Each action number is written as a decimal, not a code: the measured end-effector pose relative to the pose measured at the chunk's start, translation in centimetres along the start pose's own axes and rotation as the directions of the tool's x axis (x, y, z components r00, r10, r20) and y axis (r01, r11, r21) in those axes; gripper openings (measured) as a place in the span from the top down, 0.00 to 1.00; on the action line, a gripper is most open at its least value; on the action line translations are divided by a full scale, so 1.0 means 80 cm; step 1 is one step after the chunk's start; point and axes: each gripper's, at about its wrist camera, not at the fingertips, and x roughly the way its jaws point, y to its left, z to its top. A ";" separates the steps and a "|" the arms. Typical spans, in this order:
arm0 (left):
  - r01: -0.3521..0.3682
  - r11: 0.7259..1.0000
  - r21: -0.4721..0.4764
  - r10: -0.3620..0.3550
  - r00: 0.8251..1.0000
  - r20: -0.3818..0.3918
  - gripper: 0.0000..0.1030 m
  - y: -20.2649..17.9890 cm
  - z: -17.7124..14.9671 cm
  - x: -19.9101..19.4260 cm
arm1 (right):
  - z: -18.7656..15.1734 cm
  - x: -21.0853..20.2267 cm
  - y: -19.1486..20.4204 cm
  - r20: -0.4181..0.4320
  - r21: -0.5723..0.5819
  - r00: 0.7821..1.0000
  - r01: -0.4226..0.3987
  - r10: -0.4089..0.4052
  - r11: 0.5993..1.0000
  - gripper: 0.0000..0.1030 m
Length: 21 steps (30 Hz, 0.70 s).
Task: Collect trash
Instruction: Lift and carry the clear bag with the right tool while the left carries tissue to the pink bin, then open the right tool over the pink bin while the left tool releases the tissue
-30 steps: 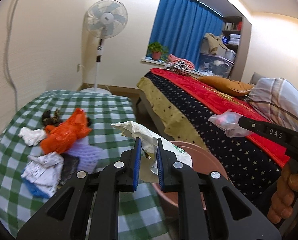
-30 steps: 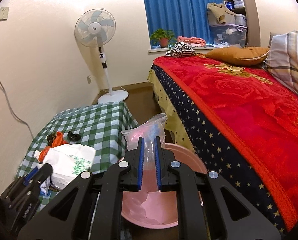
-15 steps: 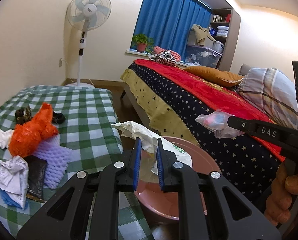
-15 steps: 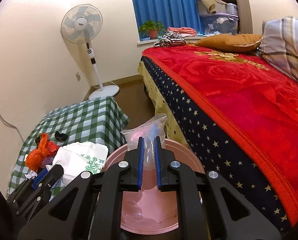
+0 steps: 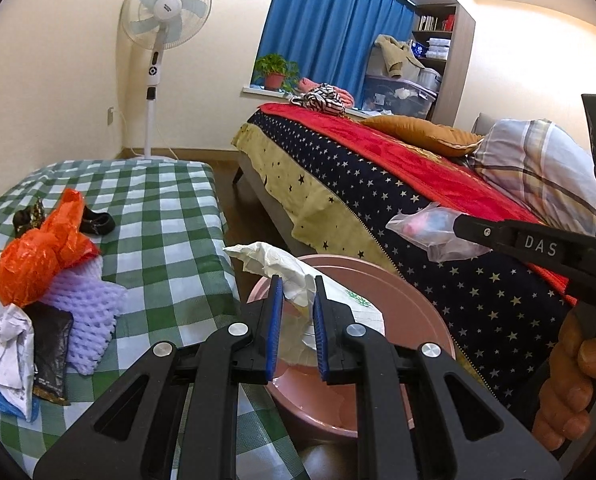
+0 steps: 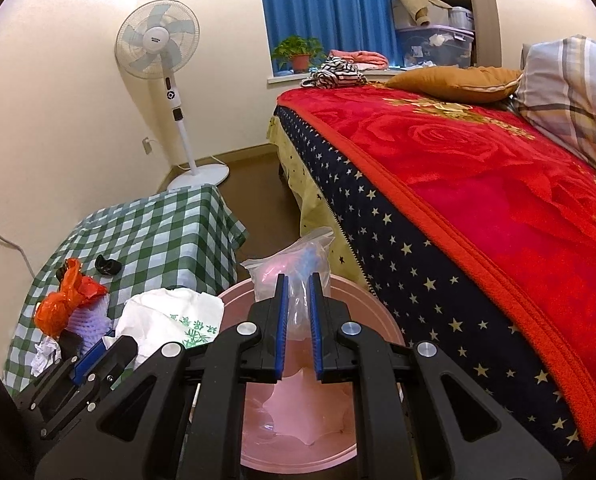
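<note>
The left gripper is clenched on a crumpled white plastic bag with green print, held above the near rim of the round pink plastic basin. To its right, the right gripper grasps a clear plastic bag with pink and blue contents over the same basin. Left of both, an orange plastic bag, lilac foam netting and crumpled white paper lie piled on the green-checked counter.
</note>
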 end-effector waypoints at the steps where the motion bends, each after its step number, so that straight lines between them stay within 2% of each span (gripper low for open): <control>1: 0.002 1.000 -0.001 -0.002 1.000 -0.004 0.86 0.001 -0.001 0.001 | 0.000 0.000 0.000 0.000 0.002 1.000 0.002 -0.002 1.000 0.90; 18: 0.015 1.000 -0.013 -0.015 1.000 -0.016 0.86 -0.004 -0.005 0.009 | 0.000 -0.001 -0.004 0.006 0.005 1.000 0.013 -0.013 1.000 0.89; 21: 0.021 1.000 -0.014 -0.021 1.000 -0.017 0.83 -0.005 -0.004 0.009 | 0.000 -0.002 -0.007 0.008 0.018 1.000 0.024 -0.024 1.000 0.86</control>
